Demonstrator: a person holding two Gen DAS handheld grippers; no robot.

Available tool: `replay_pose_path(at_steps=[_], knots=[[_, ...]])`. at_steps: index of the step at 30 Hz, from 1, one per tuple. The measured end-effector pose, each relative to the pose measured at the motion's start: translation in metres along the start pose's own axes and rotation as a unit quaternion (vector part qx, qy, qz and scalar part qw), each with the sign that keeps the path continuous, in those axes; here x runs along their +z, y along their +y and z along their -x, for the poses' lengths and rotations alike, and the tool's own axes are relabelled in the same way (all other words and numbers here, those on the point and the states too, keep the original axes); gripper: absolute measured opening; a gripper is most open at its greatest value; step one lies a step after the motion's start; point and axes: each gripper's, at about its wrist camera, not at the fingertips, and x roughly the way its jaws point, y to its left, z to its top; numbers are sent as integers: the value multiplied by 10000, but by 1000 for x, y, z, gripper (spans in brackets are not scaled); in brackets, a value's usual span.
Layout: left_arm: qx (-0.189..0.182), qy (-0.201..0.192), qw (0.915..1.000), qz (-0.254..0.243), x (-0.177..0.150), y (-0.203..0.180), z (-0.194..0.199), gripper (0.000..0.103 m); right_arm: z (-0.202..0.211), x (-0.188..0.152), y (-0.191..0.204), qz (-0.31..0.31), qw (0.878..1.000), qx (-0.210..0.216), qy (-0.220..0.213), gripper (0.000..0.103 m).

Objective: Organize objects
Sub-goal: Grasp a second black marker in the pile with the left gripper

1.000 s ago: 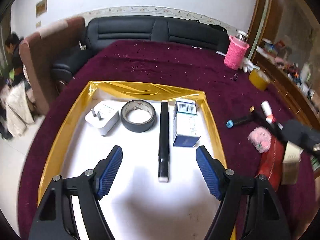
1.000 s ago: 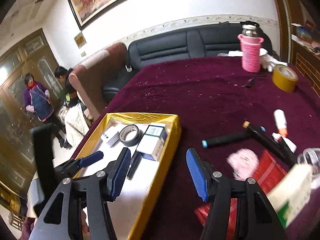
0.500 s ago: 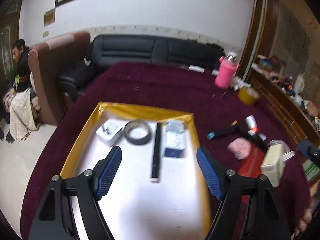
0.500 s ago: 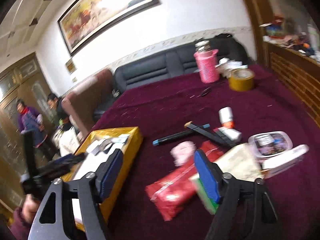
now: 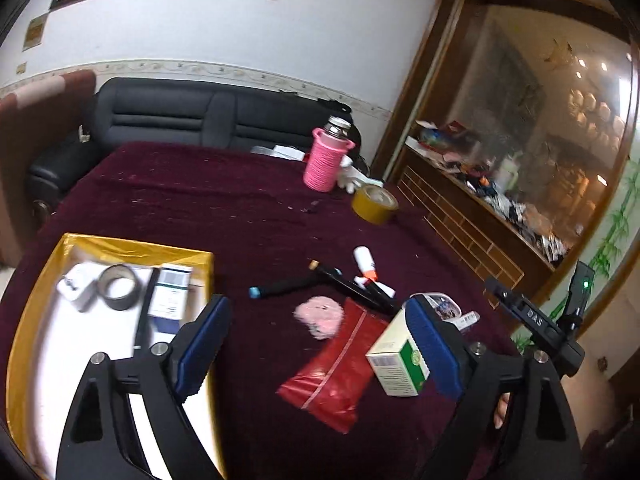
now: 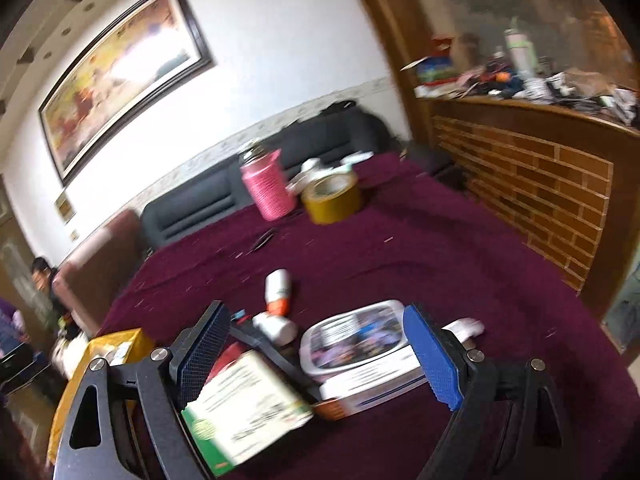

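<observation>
Over the maroon bench (image 5: pixel 240 208), my left tongs (image 5: pixel 316 346) and right tongs (image 6: pixel 316 354) have just been opening, both wide, gripping nothing, green-and-white box (image 6: pixel 244 396) near.

I see a matt, napped maroon tablecloth (image 5: pixel 192 200), a glossy gold-foil tray rim (image 5: pixel 136 246), and a shiny red plastic pouch (image 5: pixel 340 364).

The only legible lettering is "DAS", in pale capitals on the black bar-shaped device (image 5: pixel 534 320) at the right edge of the left wrist view. A barcode shows on the white and blue carton (image 5: pixel 171 290) in the gold-rimmed tray (image 5: pixel 24 320); its digits are unreadable.
</observation>
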Motion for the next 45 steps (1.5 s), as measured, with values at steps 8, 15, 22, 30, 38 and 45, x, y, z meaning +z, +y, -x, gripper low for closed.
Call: replay_pose_path(at_steps=[8, 15, 22, 30, 38, 45], knots=[[503, 548, 9899, -1210, -25, -44, -50, 88, -15, -10, -9, 154, 9994, -303, -31, 92], [896, 881, 9843, -1240, -29, -37, -93, 88, -22, -17, -2, 348, 9989, -229, 203, 92], [1330, 1065, 9747, -1448, 0, -21, -147, 85, -29, -20, -12, 127, 9989, -217, 388, 93], [1479, 1893, 9422, -2334, 6, -18, -218, 33, -34, -21, -15, 42, 9983, -191, 555, 93], [1220, 2067, 9320, -2716, -6, -30, -251, 32, -43, -23, -18, -25, 9969, -113, 776, 93], [1257, 2163, 9399, -2325, -10, -30, -245, 14, -43, -24, -13, 93, 9967, -141, 791, 93]])
